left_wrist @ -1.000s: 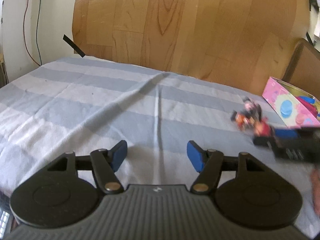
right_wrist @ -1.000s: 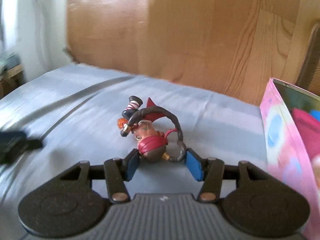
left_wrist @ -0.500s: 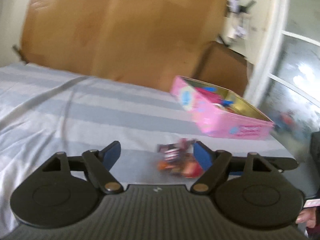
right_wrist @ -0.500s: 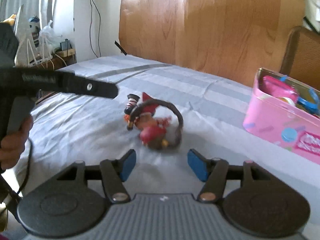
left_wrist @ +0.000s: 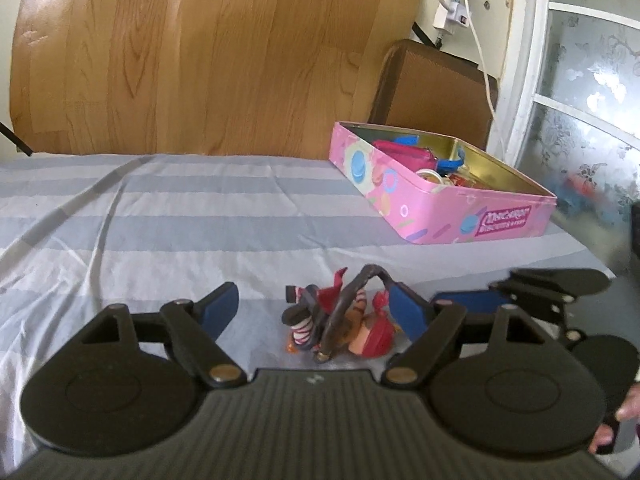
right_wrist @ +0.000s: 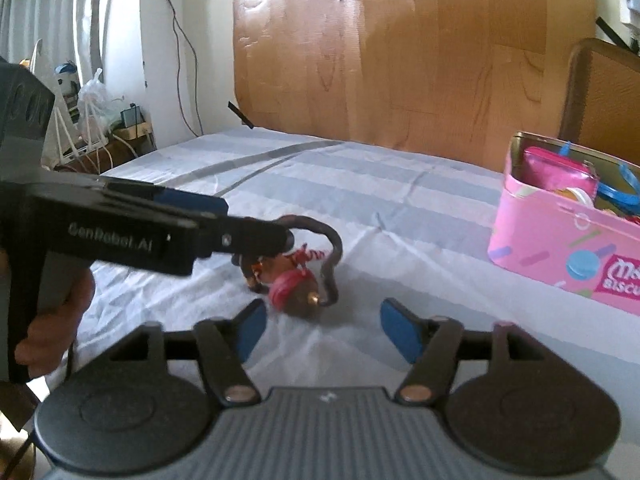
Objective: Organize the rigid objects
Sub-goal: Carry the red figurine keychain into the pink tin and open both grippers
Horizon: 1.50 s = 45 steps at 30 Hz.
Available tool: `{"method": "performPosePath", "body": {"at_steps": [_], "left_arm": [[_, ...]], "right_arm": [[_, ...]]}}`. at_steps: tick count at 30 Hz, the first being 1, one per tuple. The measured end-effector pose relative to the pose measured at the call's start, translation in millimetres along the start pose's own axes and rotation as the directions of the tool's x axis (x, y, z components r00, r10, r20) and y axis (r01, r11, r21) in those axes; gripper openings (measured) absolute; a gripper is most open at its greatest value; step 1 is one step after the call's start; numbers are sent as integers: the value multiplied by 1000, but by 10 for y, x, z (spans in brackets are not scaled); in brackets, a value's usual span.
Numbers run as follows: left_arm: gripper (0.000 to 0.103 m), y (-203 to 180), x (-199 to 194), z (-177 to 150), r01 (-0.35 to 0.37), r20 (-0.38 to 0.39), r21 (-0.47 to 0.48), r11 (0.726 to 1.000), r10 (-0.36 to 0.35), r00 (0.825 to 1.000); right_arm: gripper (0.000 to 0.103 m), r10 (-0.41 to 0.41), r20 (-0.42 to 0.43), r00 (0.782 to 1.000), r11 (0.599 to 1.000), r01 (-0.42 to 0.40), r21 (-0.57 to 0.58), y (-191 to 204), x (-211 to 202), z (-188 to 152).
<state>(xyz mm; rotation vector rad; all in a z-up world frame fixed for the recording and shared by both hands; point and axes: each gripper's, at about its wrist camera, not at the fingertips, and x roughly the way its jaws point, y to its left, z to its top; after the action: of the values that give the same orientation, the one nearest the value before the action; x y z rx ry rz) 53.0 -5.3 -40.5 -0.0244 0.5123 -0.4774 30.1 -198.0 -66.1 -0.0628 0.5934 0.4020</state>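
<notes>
I see the figurine (left_wrist: 340, 320) lying on the bed (left_wrist: 180, 220), between my left gripper's (left_wrist: 316, 308) fingers, with my right gripper (right_wrist: 322, 326) just before it. The tin (left_wrist: 440, 200) sits on the bed further back to the right, small items inside, a headboard (left_wrist: 200, 60) behind.

Small red-haired figurine (left_wrist: 362, 330) with striped stockings and a dark curved whip, lying on its side on the striped bed sheet (left_wrist: 180, 216), open pink biscuit tin (left_wrist: 440, 216) of trinkets well apart, near the bed's edge
</notes>
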Motion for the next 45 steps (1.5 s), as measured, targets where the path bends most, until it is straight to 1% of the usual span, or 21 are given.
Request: {"method": "performPosePath", "body": {"at_steps": [3,5,6,7,8,10,11,15,18,21,25,27,29,30,32,34,35,37,40,42,45], "left_arm": [[83,9,10,-21,18,-5,3,1000,-18,1000],[68,29,43,-45,41,-17,-2,999,-41,999],[49,60,85,-56,77,-43,-16,997,-78,996],[46,99,122,-68,101,-61,-52,994,-104,993],[43,125,131,-64,93,-56,-78,993,-97,994],[42,109,128,-7,97,-55,-96,991,-102,993],[42,75,110,47,115,-43,-103,988,-120,992],[42,-314,160,369,156,-2,-20,988,-156,988],[42,-714,359,666,208,13,44,977,-208,978],[42,-1103,617,924,256,23,103,961,-260,965],[42,-1553,1087,1220,301,16,153,941,-307,952],[42,-1718,1301,1290,308,8,161,938,-314,949],[42,-1843,1538,1341,299,-14,169,939,-301,954],[45,-1873,1621,1346,290,-26,168,942,-290,957],[57,-1932,1832,1351,246,-57,182,952,-239,969],[71,-1954,1964,1333,136,-44,195,971,-130,991],[72,-1953,2018,1327,99,-52,193,976,-91,994],[73,-1910,2041,1330,69,-67,162,984,-58,996],[73,-1860,1927,1296,57,-68,159,986,-46,997],[73,-1849,1833,1269,33,-67,164,986,-22,997],[73,-1819,1659,1224,22,-60,147,989,-13,998]], "right_arm": [[69,5,-5,1000,1000,-5,-13,55,68,57],[69,11,-7,1000,999,-12,-30,85,118,101],[69,11,-7,1000,999,-11,-36,115,140,116],[60,18,-13,1000,999,-19,-45,132,174,132],[42,23,-31,999,998,-25,-57,159,219,142],[37,27,-34,999,998,-29,-58,176,236,147],[34,34,-24,999,998,-35,-50,160,203,152],[31,-20,76,997,999,22,-31,-59,-122,228],[31,-87,133,987,996,87,6,-402,-397,294],[31,-173,183,968,985,169,38,-813,-659,340],[31,-273,210,939,962,262,80,-1397,-831,379],[31,-302,210,930,953,285,104,-1694,-831,384],[31,-307,197,931,949,284,138,-2004,-777,380],[31,-310,184,933,946,284,155,-2163,-721,384],[32,-331,153,931,937,306,169,-2383,-575,428],[32,-357,116,927,924,332,189,-2519,-408,483],[34,-387,101,917,911,363,195,-2577,-302,530],[45,-434,74,898,886,411,214,-2643,-171,570],[45,-417,86,905,888,386,251,-2715,-210,527],[45,-417,95,904,887,382,258,-2680,-279,494],[45,-420,118,900,887,379,264,-2609,-432,418]]}}
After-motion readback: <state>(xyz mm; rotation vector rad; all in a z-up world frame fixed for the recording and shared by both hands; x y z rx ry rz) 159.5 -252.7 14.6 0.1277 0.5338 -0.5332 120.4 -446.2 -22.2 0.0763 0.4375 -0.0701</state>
